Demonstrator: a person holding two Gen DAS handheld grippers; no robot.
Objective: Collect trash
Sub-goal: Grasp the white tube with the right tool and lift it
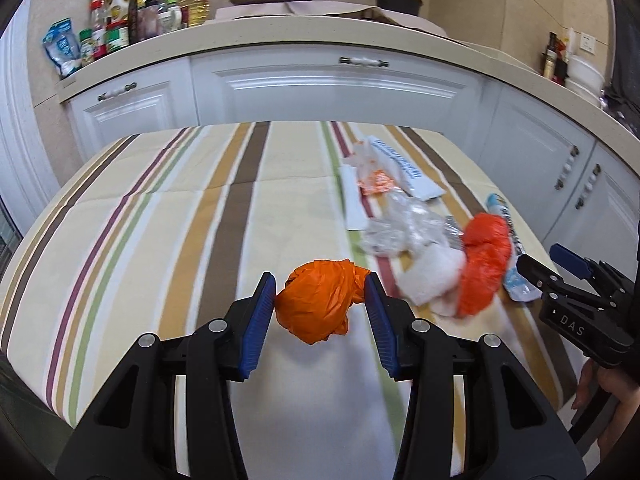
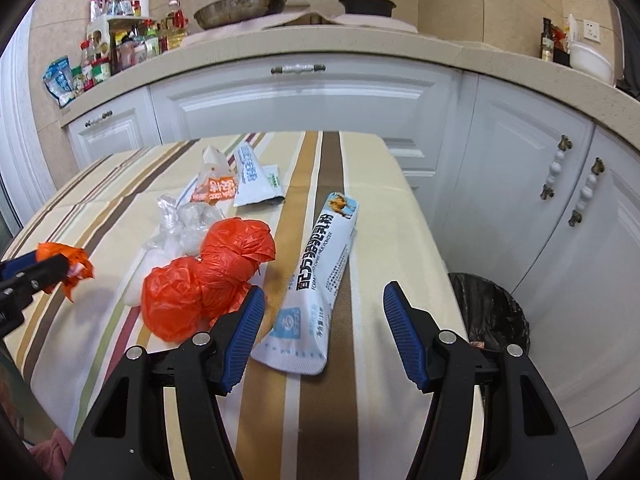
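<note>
Left wrist view: orange bag wad (image 1: 318,300) is clamped in left gripper (image 1: 320,304), lifted over the striped table (image 1: 160,220). Right gripper (image 2: 324,336) is held apart over white sachet (image 2: 316,284), near the table's right edge; bin (image 2: 486,312) beyond it.

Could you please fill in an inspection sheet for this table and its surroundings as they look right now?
Surface: striped tablecloth.
Job's things: orange bag in left tongs; red bags, white sachet, clear plastic, wrappers on cloth; black-lined bin beside the table.
Clutter: nothing seen.
Grippers: left shut on orange bag; right tongs open, empty, above the sachet.
Cables: nothing seen.
Surroundings: white cabinets, pan, bottles on counter.
</note>
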